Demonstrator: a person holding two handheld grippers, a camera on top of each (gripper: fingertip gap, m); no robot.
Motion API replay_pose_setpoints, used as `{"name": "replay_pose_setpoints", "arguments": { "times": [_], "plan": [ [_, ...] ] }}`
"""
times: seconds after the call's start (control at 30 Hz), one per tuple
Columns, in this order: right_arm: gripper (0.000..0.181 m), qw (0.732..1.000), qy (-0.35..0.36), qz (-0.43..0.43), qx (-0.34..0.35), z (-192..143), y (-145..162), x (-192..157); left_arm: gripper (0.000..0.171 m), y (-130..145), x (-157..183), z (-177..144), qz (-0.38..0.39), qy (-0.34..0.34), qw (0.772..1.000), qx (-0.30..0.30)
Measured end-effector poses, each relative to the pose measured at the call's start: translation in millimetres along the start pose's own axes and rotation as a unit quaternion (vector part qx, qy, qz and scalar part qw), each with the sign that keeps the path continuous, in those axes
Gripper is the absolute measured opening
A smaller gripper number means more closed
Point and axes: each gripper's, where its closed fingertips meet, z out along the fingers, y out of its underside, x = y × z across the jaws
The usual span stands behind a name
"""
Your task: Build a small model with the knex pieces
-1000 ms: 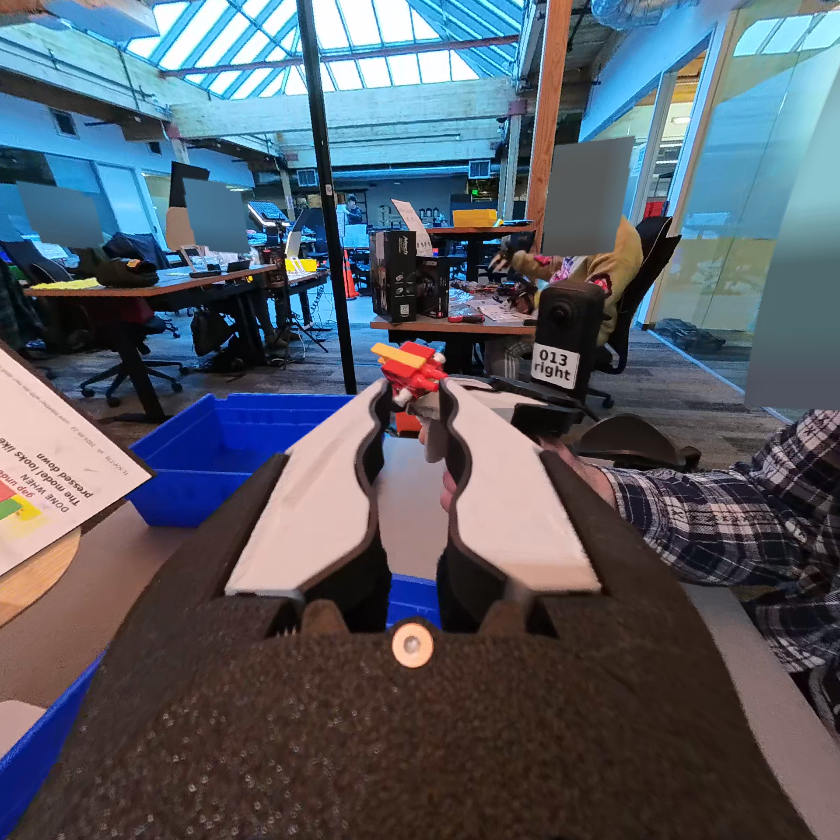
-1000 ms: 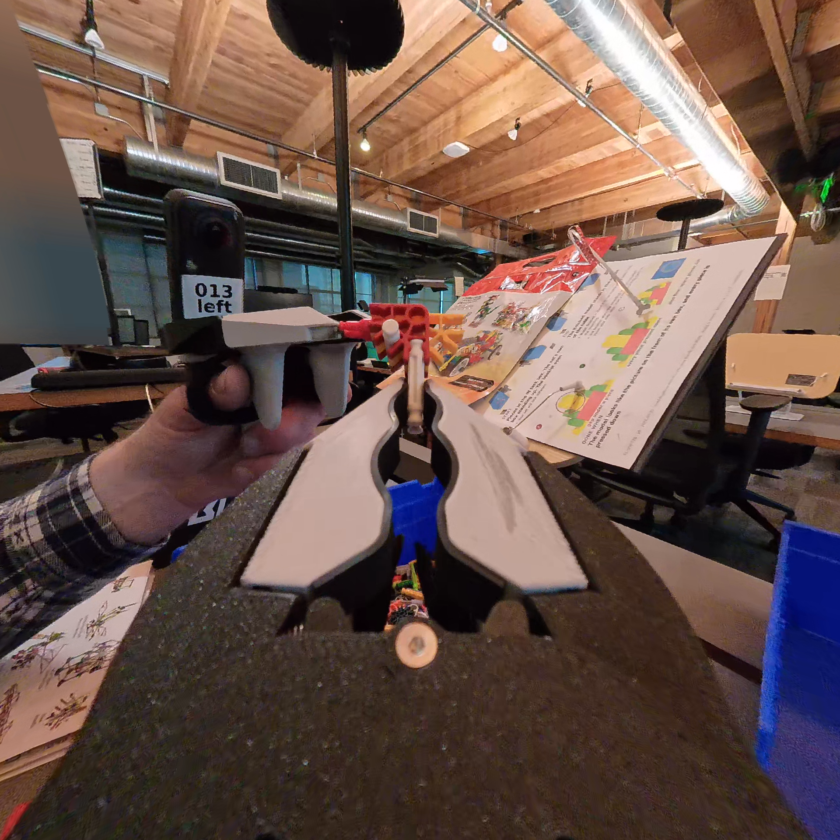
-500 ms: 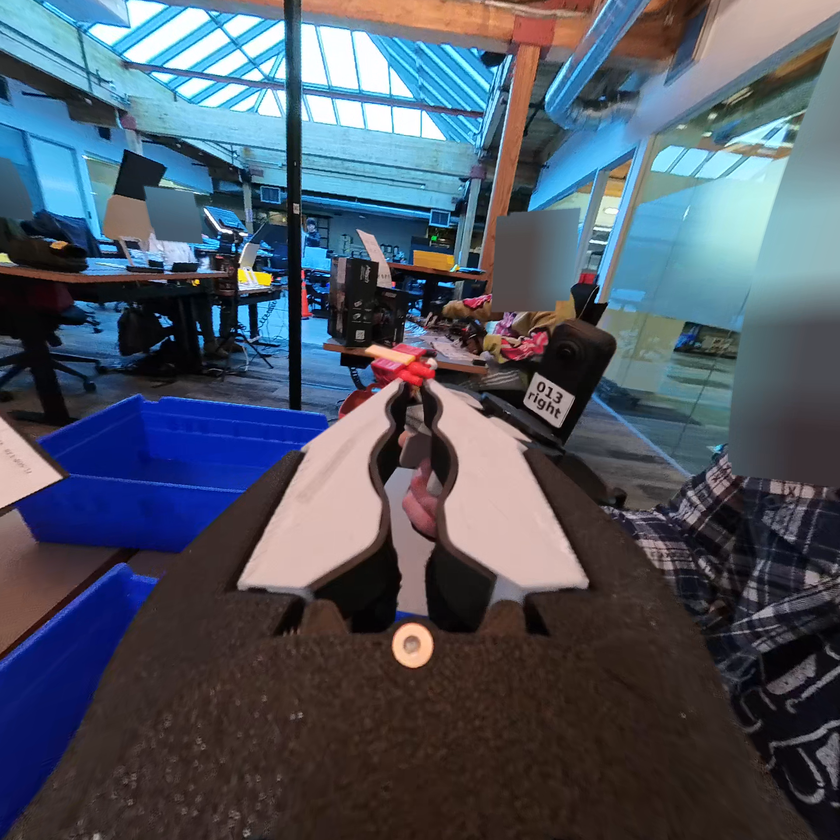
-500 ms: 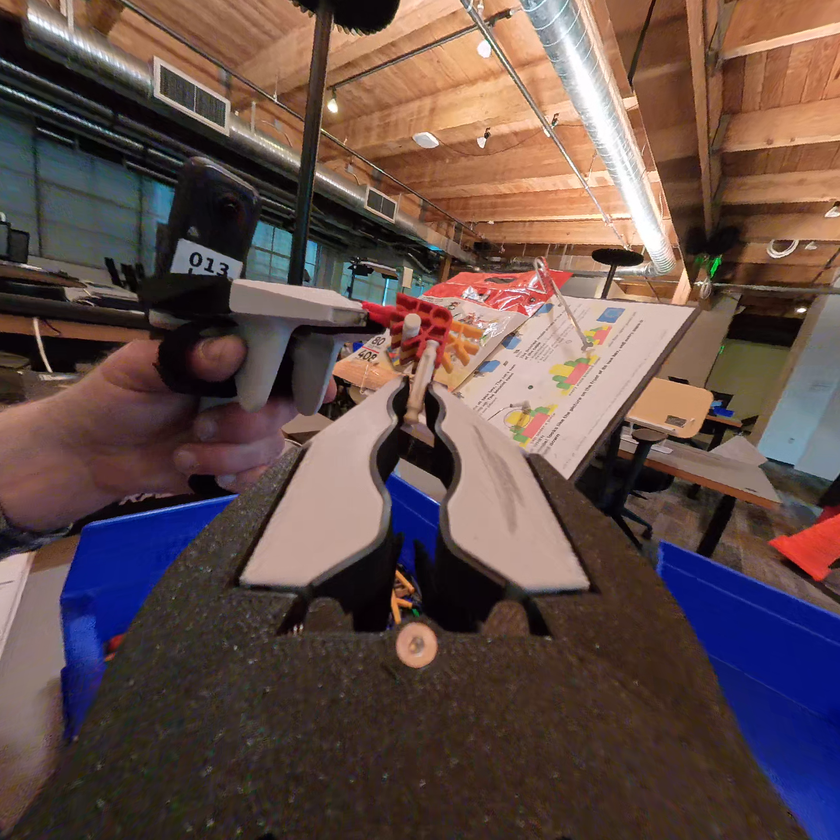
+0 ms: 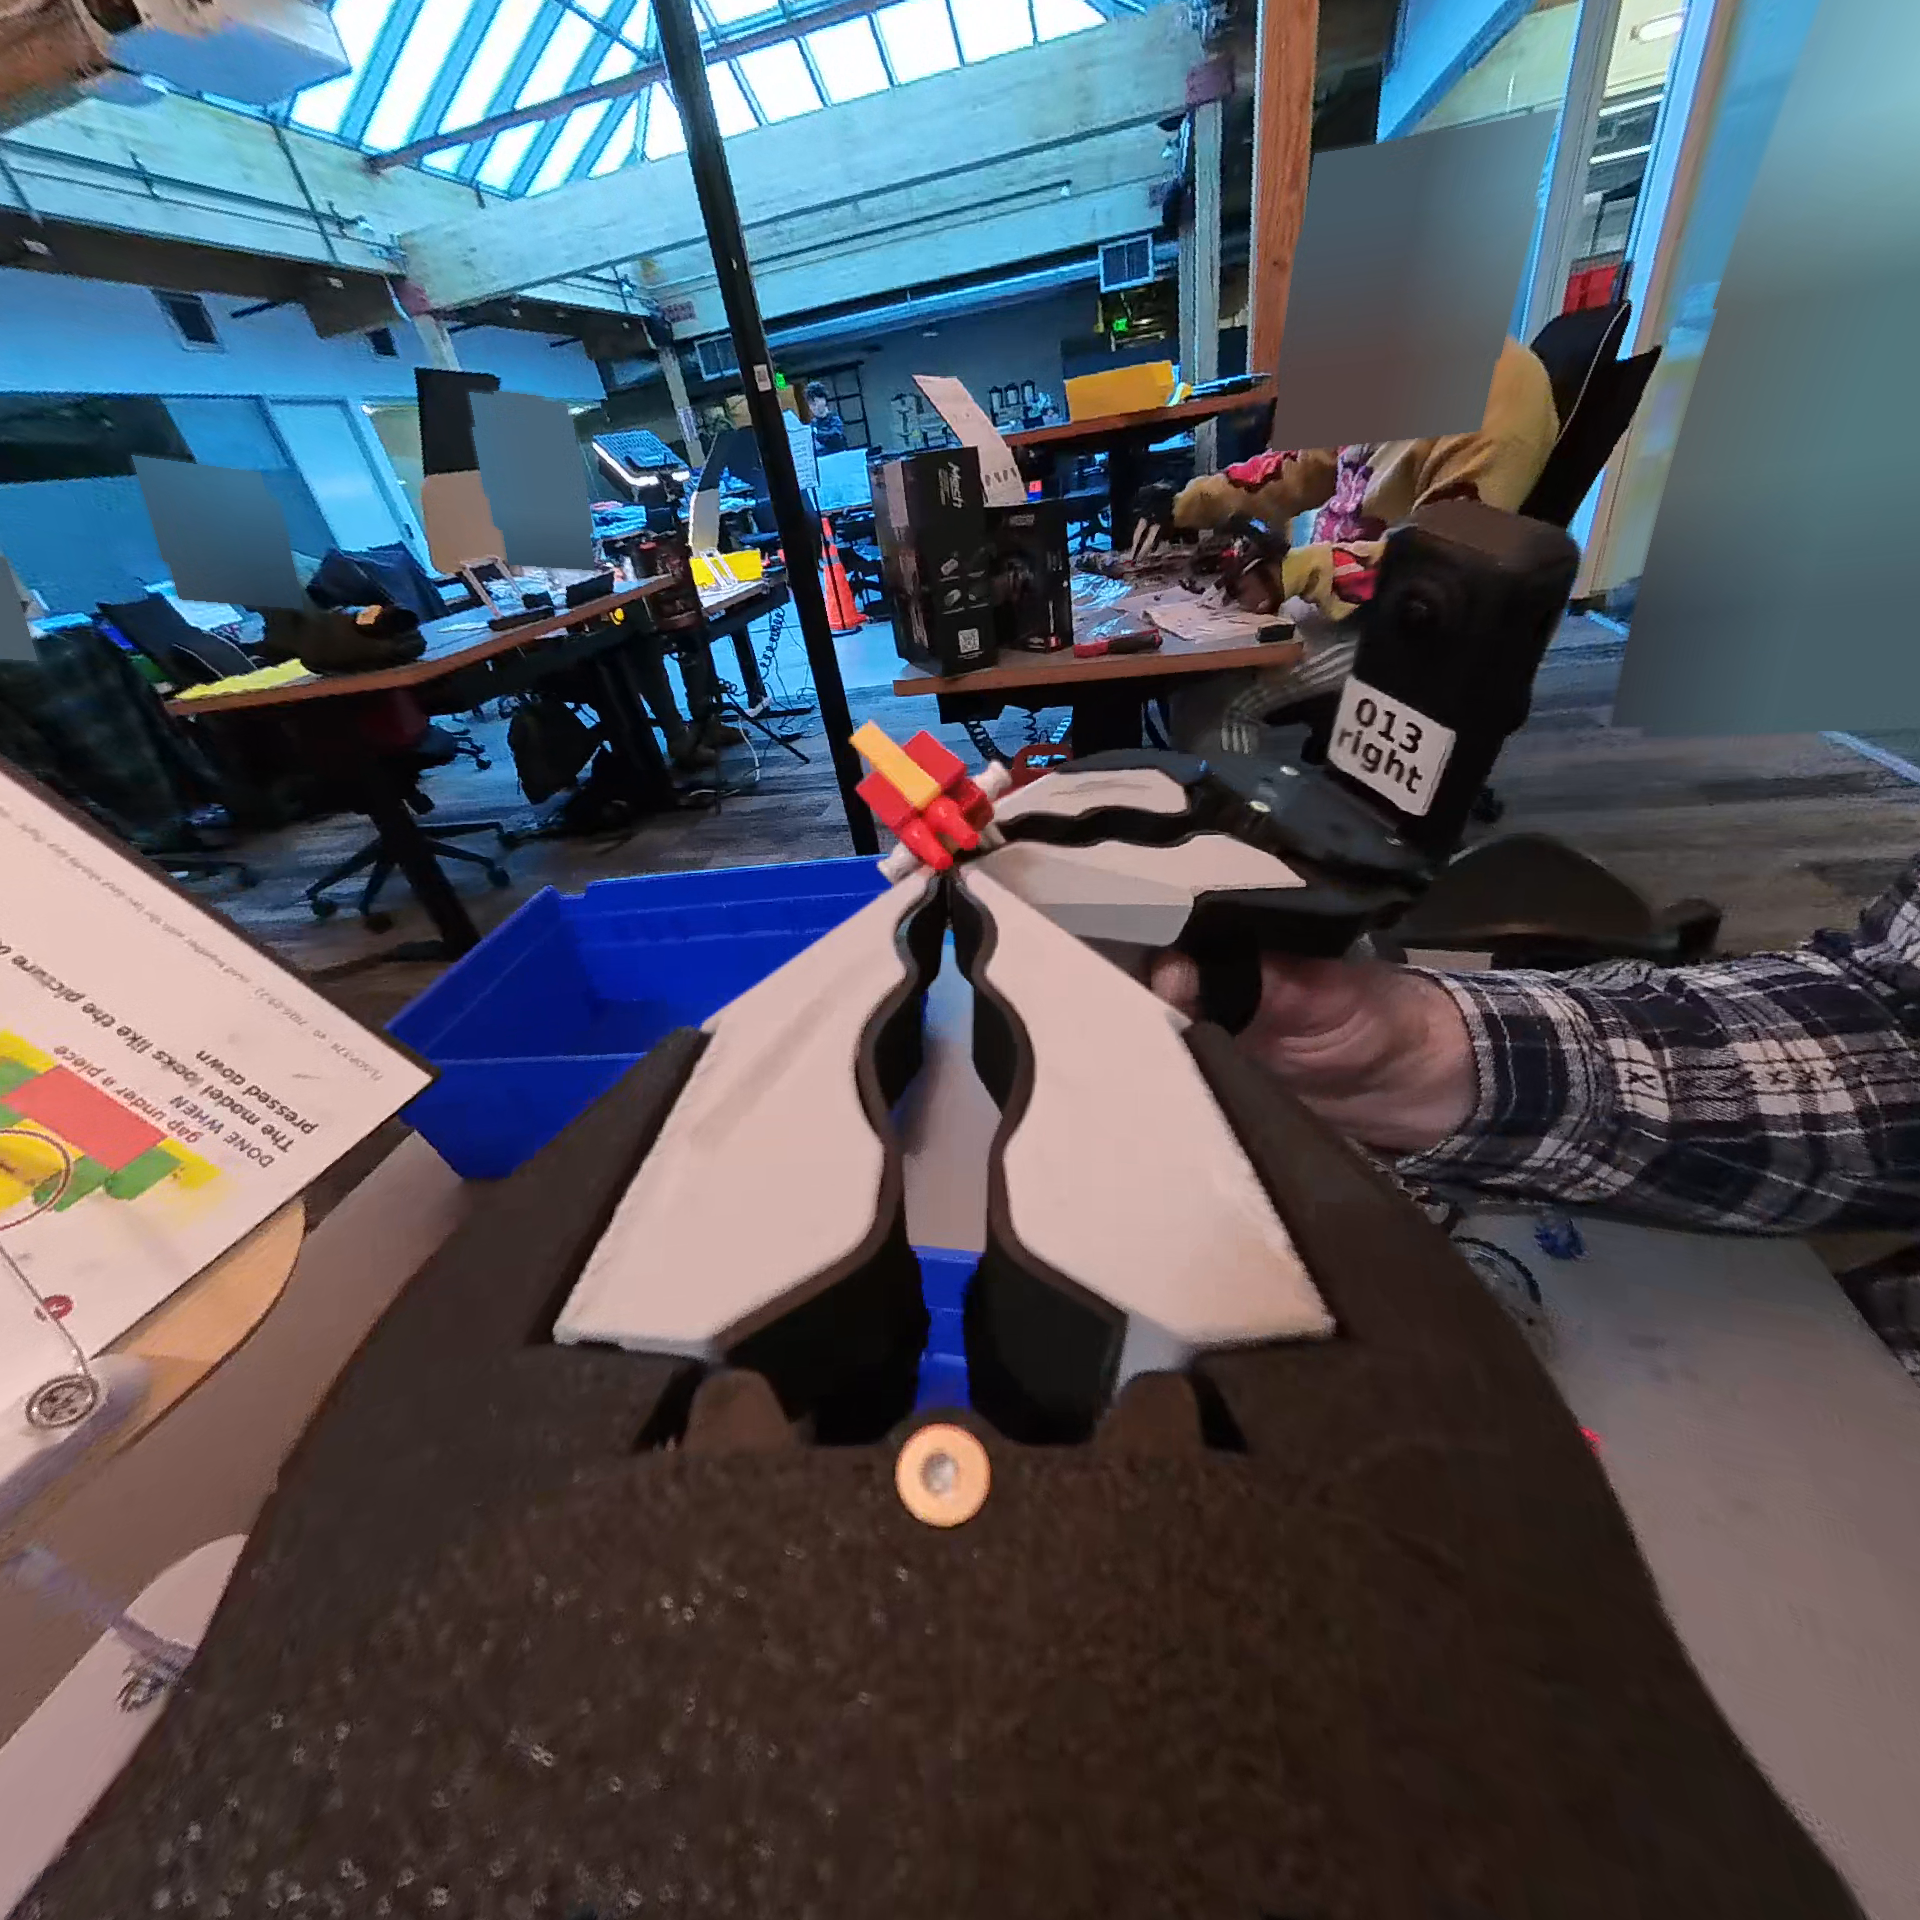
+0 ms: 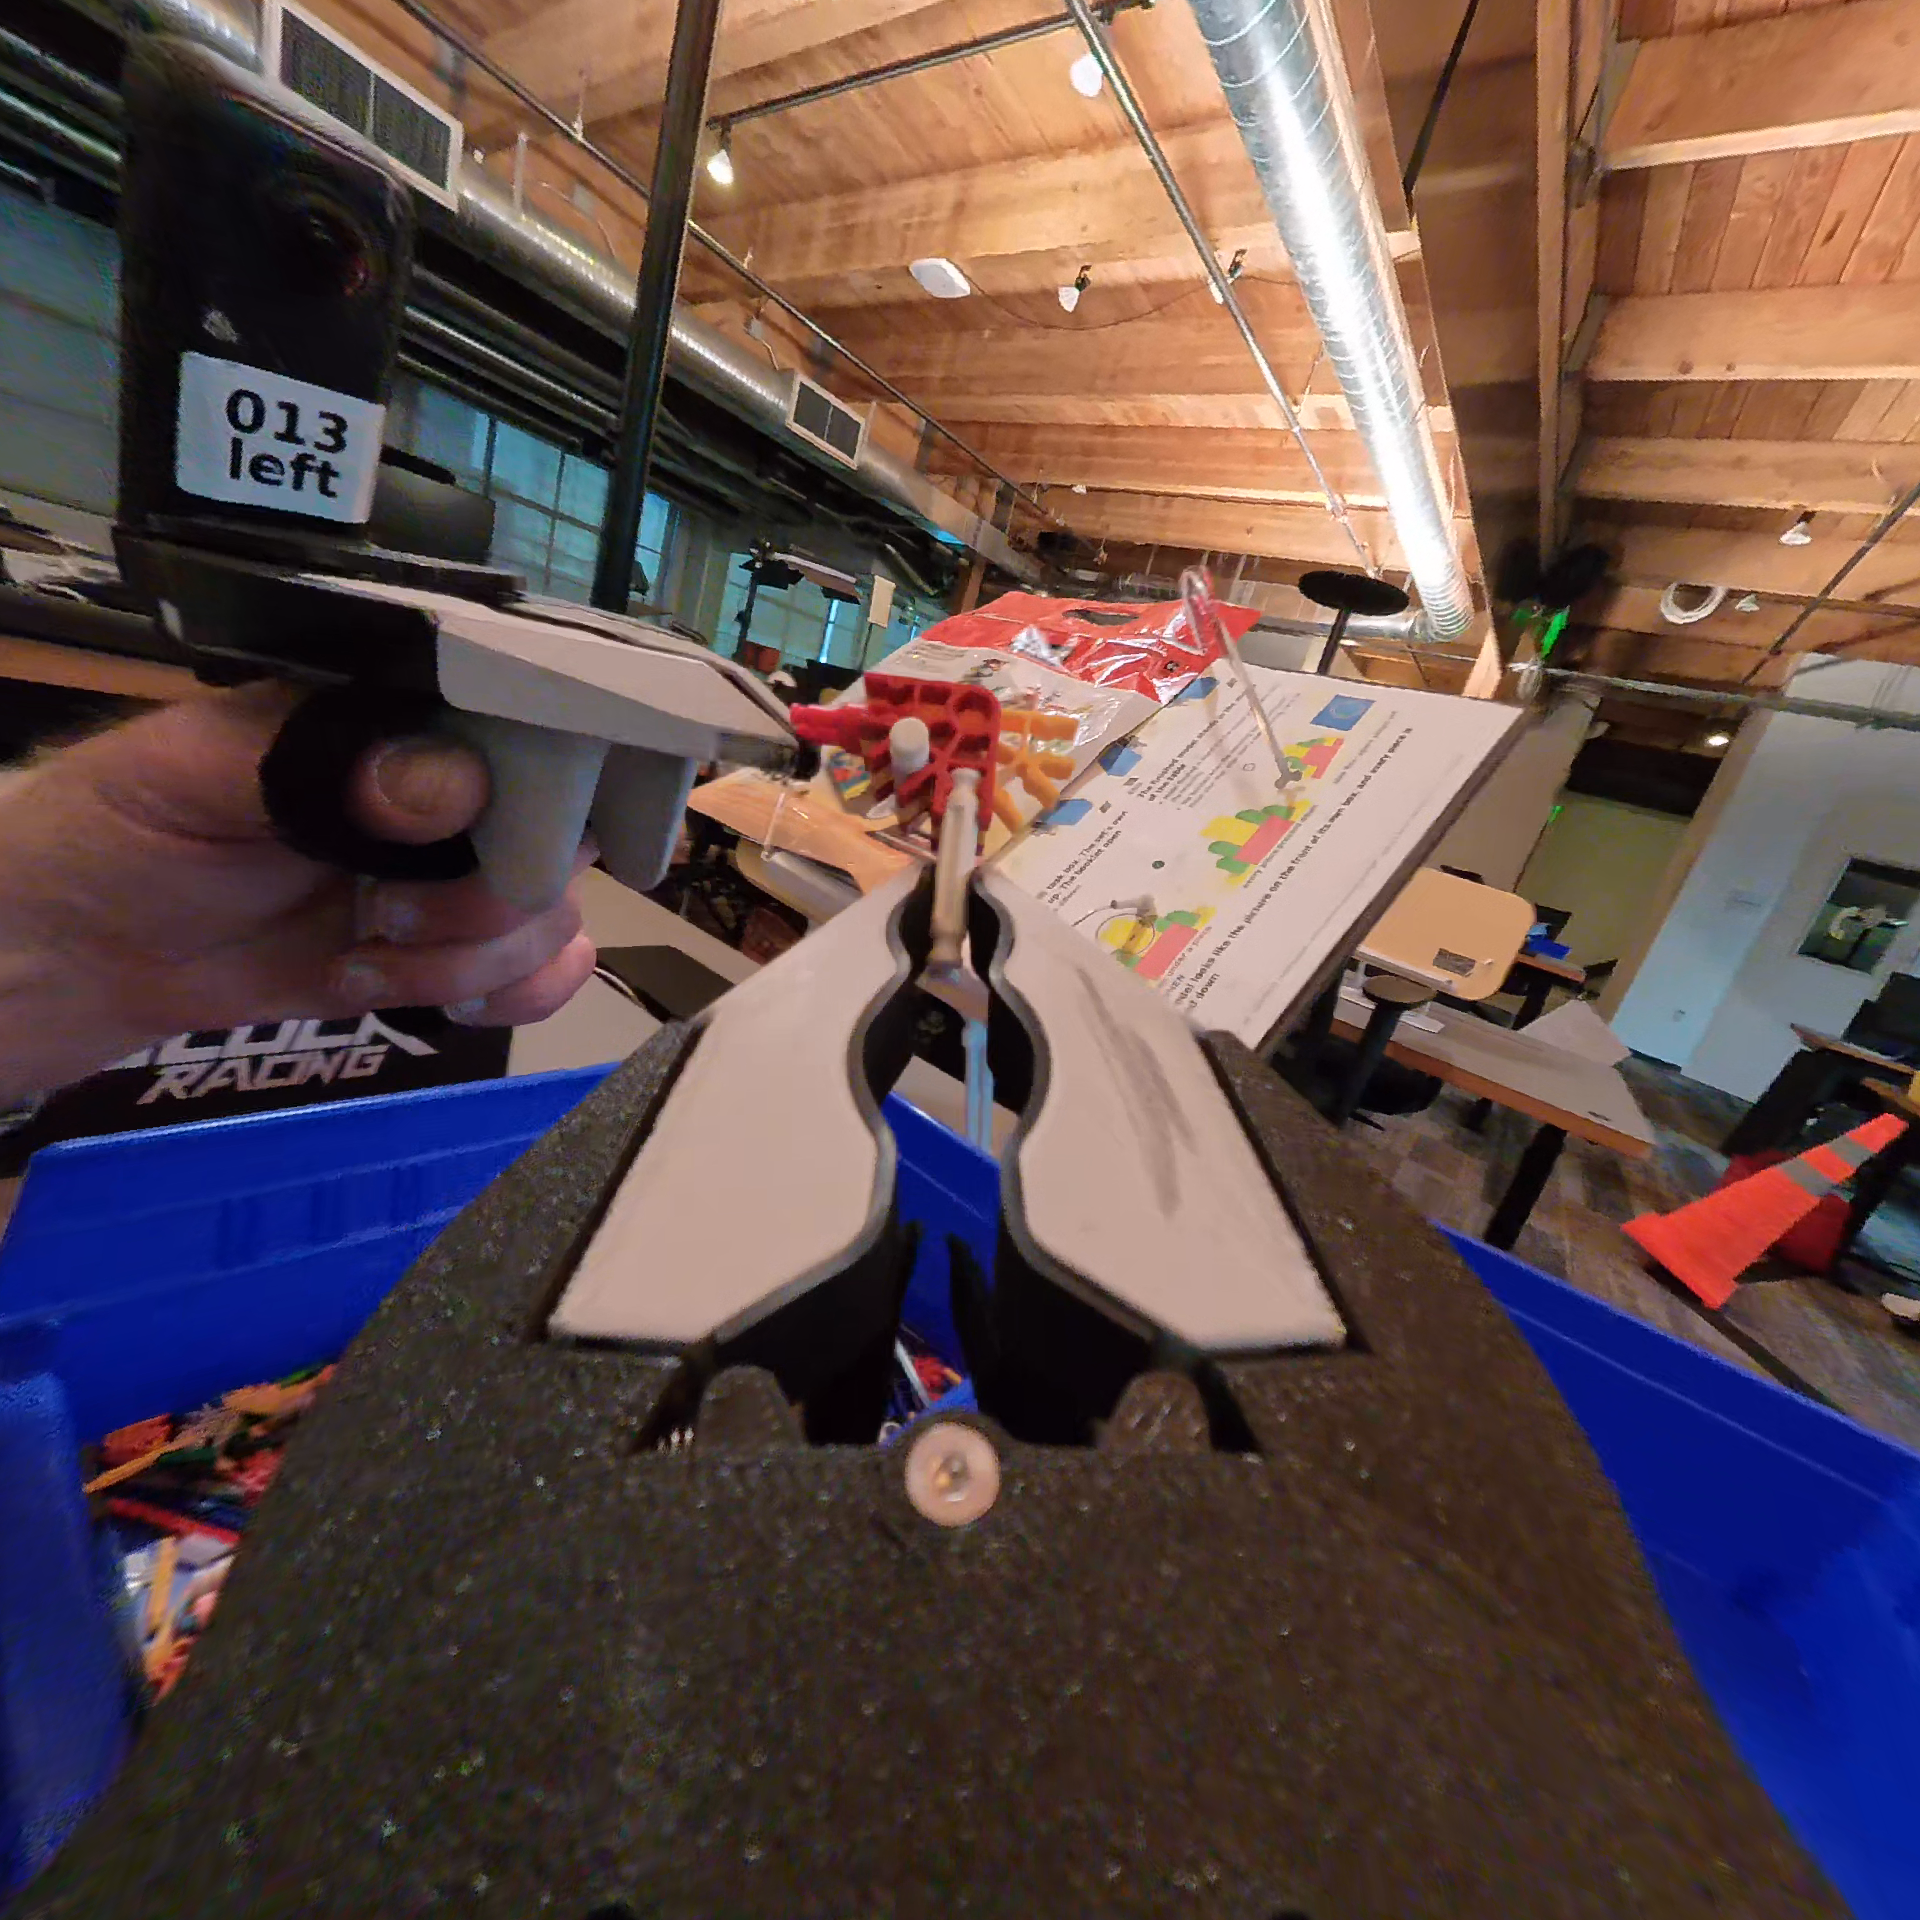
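Note:
My right gripper (image 6: pixel 951 883) is shut on a pale grey rod (image 6: pixel 951 831) that plugs into a red connector (image 6: pixel 935 727) with an orange connector (image 6: pixel 1034 764) behind it. The same small assembly (image 5: pixel 925 795) shows in the left wrist view, red with a yellow bar, held up by the right gripper (image 5: pixel 997 821). My left gripper (image 5: pixel 948 881) is shut, its tips meeting right under the red piece. In the right wrist view the left gripper (image 6: pixel 774 732) touches the end of a red prong from the left. I cannot tell whether the prong is pinched.
A blue bin (image 5: pixel 623 966) stands behind the grippers. Another blue bin (image 6: pixel 260 1195) below holds several loose coloured pieces (image 6: pixel 187 1455). An instruction board (image 6: pixel 1299 810) leans to the right with a red bag (image 6: pixel 1081 634) clipped on it. A black pole (image 5: pixel 748 416) rises behind. The grippers are tip to tip, or close to it.
My left jaws have closed from open, beside the red piece. The right gripper has kept hold of the rod throughout. Both grippers have tilted and shifted a little.

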Motion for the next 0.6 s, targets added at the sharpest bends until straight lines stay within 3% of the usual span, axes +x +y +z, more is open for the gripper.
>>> {"name": "replay_pose_setpoints", "arguments": {
  "times": [0.23, 0.47, 0.6],
  "plan": [
    [0.005, 0.996, 0.03, -0.076, -0.023, 1, 7, 2, 0.043, 3, -7, -1, -0.082, 0.021, 0.996, -0.002],
    [0.006, 0.996, 0.014, -0.085, -0.012, 1, 2, -10, 0.014, 8, 0, 2, -0.08, 0.043, 0.996, -0.002],
    [0.008, 0.998, -0.008, -0.054, 0.0, -1, -2, -12, 0.013, 6, 3, 1, -0.045, 0.04, 0.998, 0.004]
  ]
}}
